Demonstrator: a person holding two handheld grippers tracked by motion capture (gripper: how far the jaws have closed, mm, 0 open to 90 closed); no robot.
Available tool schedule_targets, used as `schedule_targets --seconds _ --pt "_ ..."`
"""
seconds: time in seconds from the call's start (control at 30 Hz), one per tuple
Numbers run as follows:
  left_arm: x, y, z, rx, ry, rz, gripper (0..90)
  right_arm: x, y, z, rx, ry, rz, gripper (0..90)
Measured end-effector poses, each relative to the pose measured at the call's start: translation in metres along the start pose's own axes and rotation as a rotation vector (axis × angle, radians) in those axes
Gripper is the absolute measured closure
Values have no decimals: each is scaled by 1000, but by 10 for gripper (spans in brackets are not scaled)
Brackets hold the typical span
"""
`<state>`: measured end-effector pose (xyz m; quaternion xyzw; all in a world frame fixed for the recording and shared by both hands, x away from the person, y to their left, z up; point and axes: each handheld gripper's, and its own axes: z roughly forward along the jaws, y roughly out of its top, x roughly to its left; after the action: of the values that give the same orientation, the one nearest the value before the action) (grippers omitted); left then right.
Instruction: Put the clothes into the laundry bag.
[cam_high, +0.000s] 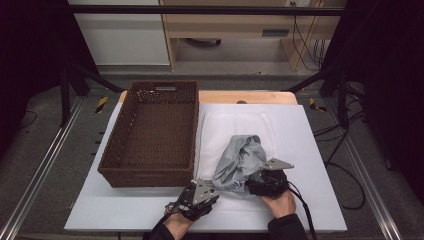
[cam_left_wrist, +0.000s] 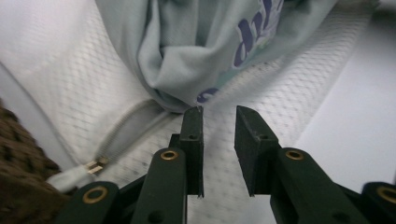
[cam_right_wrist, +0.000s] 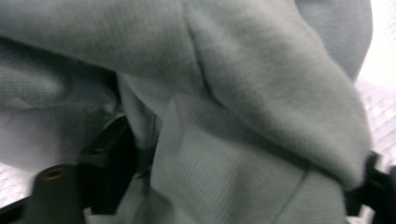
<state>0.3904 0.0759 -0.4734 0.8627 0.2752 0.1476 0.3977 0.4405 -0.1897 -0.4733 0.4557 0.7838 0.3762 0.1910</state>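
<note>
Here the left tongs (cam_left_wrist: 218, 122) stand spread with a clear gap between the jaws, nothing in it, their tips just short of the lower fold of a grey garment (cam_left_wrist: 196, 51) that carries purple lettering, too cropped to read. Beneath them lies a white mesh bag (cam_left_wrist: 70, 88) with a zip pull (cam_left_wrist: 95, 165) near the left jaw. The right tongs (cam_high: 260, 182) are buried in the cloth: in the right gripper view grey folds (cam_right_wrist: 261, 93) cover the jaws almost wholly, so I cannot tell whether they are pinching it, though they seem to be under or in the bundle. From the high view the garment sits crumpled on the mesh bag, on a white board (cam_high: 310, 150) over the counter (cam_high: 250, 96). A brown wicker basket (cam_high: 150, 175) stands just beside it to the left. Both hands are cut off at the bottom edge.
</note>
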Motion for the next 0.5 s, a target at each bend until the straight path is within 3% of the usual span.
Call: schedule_targets --seconds 0.17,0.27,0.4,0.5 --pt "-1 0 3 6 -16 -17 783 -4 -3 -2 -17 -6 36 333" --pt "-1 -1 4 7 -27 -26 801 -3 -4 -3 -15 -1 20 394" --pt "-1 0 4 -2 -24 -32 825 -7 -7 -5 -29 24 74 436" --pt "0 0 4 4 -29 -35 858 -9 -7 -7 -31 37 80 567"
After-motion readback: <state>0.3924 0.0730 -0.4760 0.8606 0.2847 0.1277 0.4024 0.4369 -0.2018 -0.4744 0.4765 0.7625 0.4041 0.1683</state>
